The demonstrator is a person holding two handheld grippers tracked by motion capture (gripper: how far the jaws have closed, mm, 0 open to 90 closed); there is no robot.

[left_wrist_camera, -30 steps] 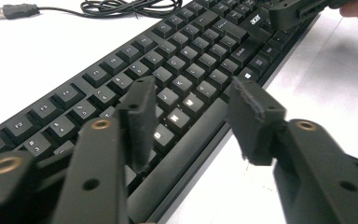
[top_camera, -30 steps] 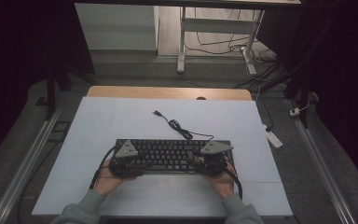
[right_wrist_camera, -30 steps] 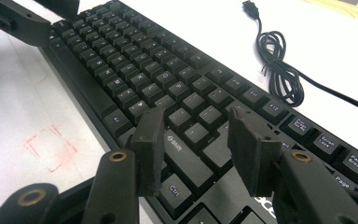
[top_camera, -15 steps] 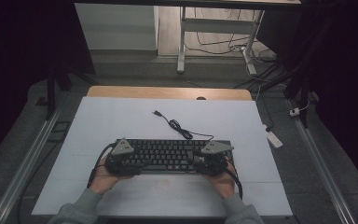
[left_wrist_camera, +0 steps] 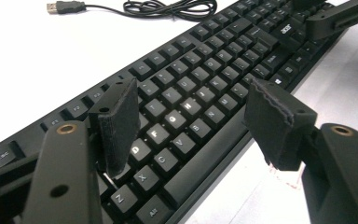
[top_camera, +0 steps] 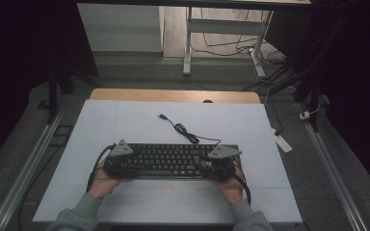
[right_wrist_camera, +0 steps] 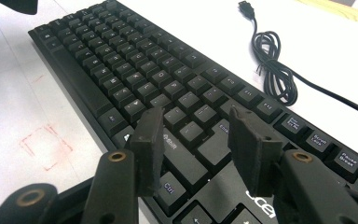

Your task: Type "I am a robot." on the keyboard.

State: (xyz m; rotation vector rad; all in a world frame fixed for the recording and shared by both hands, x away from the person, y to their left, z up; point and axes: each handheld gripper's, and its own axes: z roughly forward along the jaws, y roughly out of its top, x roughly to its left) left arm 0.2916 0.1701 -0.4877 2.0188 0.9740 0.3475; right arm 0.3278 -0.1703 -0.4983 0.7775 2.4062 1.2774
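Note:
A black keyboard [top_camera: 171, 161] lies across the near half of the white table [top_camera: 125, 125]. Its cable [top_camera: 185, 132] is coiled behind it and ends in a USB plug [top_camera: 162, 116]. My left gripper [top_camera: 125, 166] sits at the keyboard's left end. Its jaws have just been opening and now stand wide apart [left_wrist_camera: 196, 116]; one pad [left_wrist_camera: 119, 126] is over the letter keys [left_wrist_camera: 168, 121], the other off the front edge, neither pressing. My right gripper [top_camera: 214, 166] is at the right end, open [right_wrist_camera: 198, 140] above the Shift and Enter keys [right_wrist_camera: 186, 135].
A wooden strip [top_camera: 173, 95] borders the table's far edge. Metal rails [top_camera: 29, 168] run along both sides. A white adapter [top_camera: 282, 143] lies on the floor at the right. A faint red square [right_wrist_camera: 46, 144] is drawn on the table in front of the keyboard.
The left gripper has shifted slightly left along the keyboard. The right gripper and the keyboard have kept still.

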